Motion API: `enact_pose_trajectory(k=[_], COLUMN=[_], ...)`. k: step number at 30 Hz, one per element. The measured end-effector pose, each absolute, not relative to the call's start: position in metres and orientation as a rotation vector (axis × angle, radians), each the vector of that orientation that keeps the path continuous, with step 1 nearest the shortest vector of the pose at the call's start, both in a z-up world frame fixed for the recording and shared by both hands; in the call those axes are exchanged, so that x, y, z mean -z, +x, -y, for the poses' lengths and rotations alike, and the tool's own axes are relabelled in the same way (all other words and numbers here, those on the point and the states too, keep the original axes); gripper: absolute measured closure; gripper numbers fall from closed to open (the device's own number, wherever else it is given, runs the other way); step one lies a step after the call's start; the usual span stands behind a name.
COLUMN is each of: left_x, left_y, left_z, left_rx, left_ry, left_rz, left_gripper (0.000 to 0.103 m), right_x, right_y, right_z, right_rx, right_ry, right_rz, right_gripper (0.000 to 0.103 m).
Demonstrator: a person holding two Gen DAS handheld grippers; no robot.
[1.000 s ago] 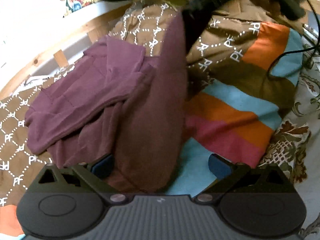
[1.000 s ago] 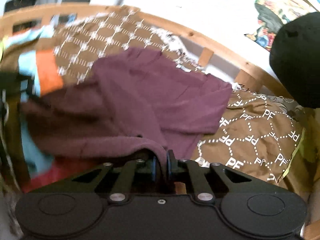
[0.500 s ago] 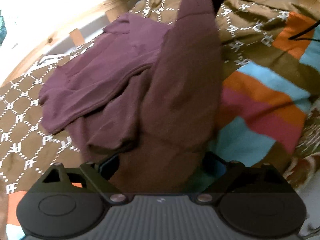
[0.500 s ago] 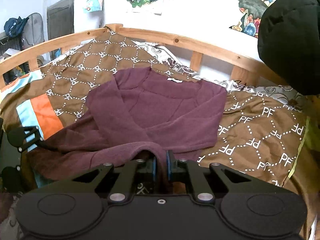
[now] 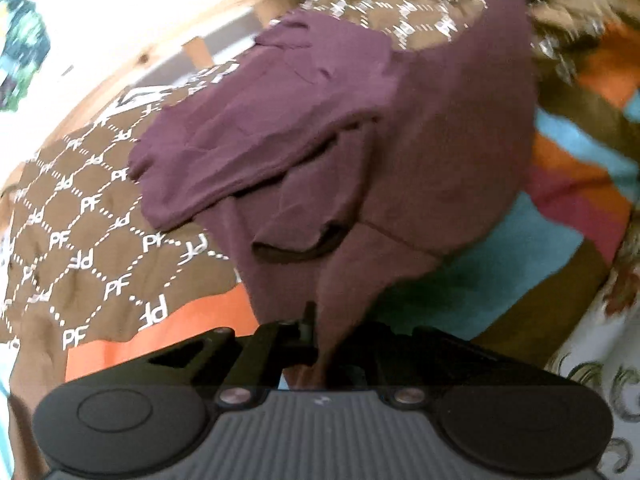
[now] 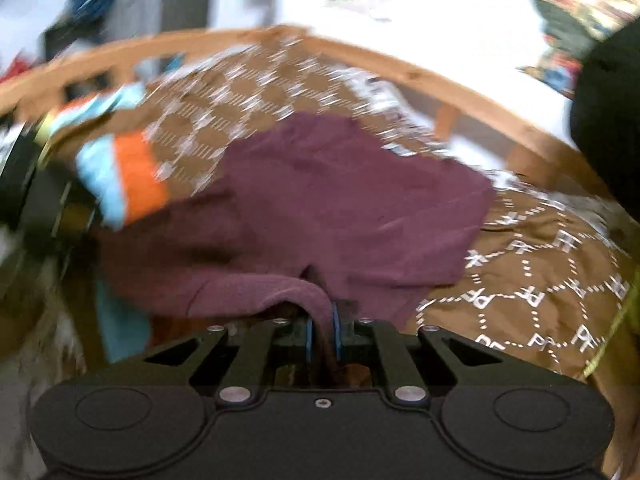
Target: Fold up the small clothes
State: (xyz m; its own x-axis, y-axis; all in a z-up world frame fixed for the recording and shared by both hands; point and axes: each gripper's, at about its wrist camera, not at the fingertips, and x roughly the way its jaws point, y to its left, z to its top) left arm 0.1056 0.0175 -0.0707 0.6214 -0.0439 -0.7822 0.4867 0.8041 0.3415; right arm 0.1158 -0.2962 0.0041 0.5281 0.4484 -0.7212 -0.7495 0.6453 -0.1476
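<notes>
Now — left tongs (image 5: 320,340) just clamped sweater (image 5: 420,140) | right tongs (image 6: 322,332) grip hem | blurred

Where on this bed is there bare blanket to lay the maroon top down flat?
Bare brown patterned blanket lies between the maroon top and the wooden rail; another bare stretch shows in the left view. The striped blanket is also uncovered. The middle is crowded: the top bunches there, pinched by the left gripper and the right gripper.
</notes>
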Motion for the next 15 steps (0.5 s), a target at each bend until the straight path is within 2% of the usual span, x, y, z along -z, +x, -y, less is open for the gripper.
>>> enact_pose_trajectory(k=[10, 15], left_x=[0.013, -0.007], left_y=[0.084, 0.059], left_z=[-0.046, -0.052], left_rx=[0.469, 0.633], left_ry=[0.525, 0.517], left_rz=[-0.893, -1.023], left_gripper=[0.100, 0.100], right_x=[0.006, 0.000], right_y=[0.066, 0.041], right_z=[0.301, 0.302], right_rx=[-0.999, -1.210], right_ry=[-0.603, -0.581], right_rz=[-0.847, -1.047], right_gripper=[0.095, 0.095])
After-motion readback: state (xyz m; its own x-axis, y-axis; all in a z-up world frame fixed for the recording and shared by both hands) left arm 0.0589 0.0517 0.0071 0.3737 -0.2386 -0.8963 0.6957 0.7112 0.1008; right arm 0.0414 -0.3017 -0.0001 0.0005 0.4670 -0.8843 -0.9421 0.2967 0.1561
